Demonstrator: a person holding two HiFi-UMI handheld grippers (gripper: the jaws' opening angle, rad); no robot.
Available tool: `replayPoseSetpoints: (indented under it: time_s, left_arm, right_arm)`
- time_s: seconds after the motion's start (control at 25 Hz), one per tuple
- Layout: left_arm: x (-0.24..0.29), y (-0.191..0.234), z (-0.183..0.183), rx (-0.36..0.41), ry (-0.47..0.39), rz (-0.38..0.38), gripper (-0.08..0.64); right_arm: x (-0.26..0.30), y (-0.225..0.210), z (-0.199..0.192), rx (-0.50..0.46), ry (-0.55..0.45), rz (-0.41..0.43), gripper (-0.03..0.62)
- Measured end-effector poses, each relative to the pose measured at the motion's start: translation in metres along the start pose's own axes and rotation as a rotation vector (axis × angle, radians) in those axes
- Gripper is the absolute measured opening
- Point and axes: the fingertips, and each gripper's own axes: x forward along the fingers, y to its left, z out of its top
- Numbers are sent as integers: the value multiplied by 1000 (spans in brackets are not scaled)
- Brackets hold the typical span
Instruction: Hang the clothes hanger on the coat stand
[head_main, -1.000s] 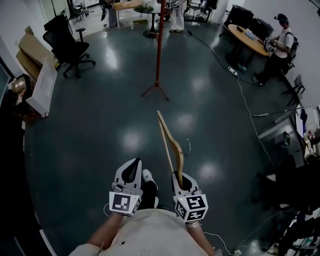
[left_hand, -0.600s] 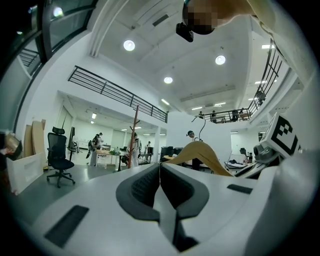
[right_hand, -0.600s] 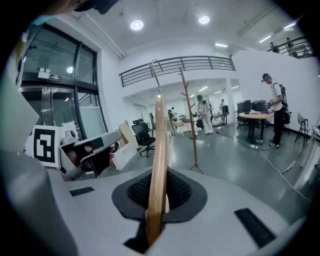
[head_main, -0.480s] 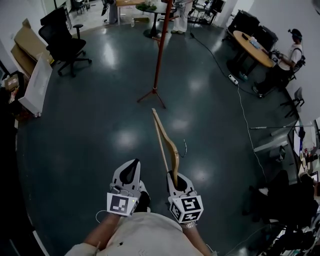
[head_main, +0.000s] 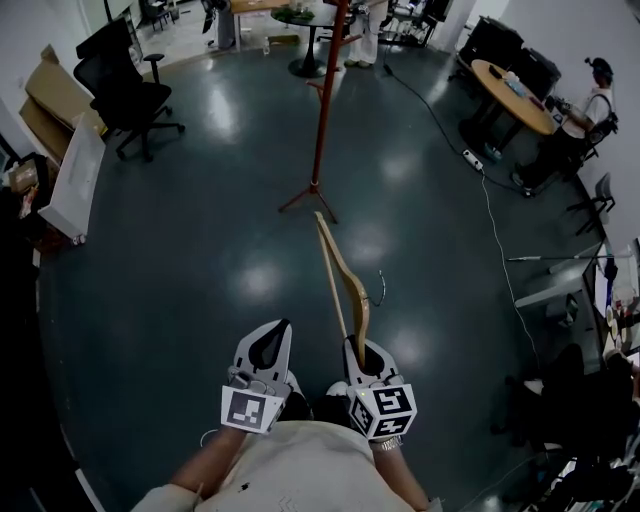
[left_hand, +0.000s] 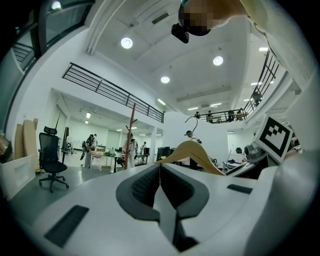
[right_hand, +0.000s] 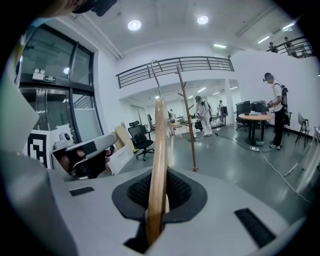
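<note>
My right gripper (head_main: 366, 352) is shut on one end of a pale wooden clothes hanger (head_main: 344, 284), which sticks out forward with its metal hook (head_main: 381, 287) to the right. In the right gripper view the hanger (right_hand: 158, 165) rises straight from the closed jaws, hook (right_hand: 155, 73) at the top. The red-brown coat stand (head_main: 319, 120) stands ahead on the dark floor, its splayed feet just beyond the hanger's tip; it also shows as a thin coat stand (right_hand: 187, 117). My left gripper (head_main: 267, 347) is shut and holds nothing, beside the right one. From the left gripper view the hanger (left_hand: 192, 152) shows at right.
A black office chair (head_main: 122, 90) and cardboard sheets (head_main: 72, 180) stand at the left. A round table (head_main: 510, 84) with a seated person (head_main: 585, 115) is at the far right, with a cable (head_main: 487, 200) across the floor. More people and tables are at the far end.
The view has shifted slightly and the coat stand's base now lies a little closer to the hanger tip. Both grippers keep their hold and spacing.
</note>
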Motion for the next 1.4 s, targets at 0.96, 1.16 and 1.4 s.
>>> replayPoseSetpoints:
  time_s: [0.96, 1.16, 1.4]
  left_arm:
    - [184, 27, -1, 107, 13, 308, 14]
    - [217, 15, 6, 121, -8, 363, 14]
    - [249, 2, 7, 128, -28, 403, 14]
  right_arm:
    - [139, -161, 120, -109, 22, 233, 40]
    - [155, -192, 144, -133, 20, 284, 40]
    - [166, -224, 163, -185, 39, 321, 40]
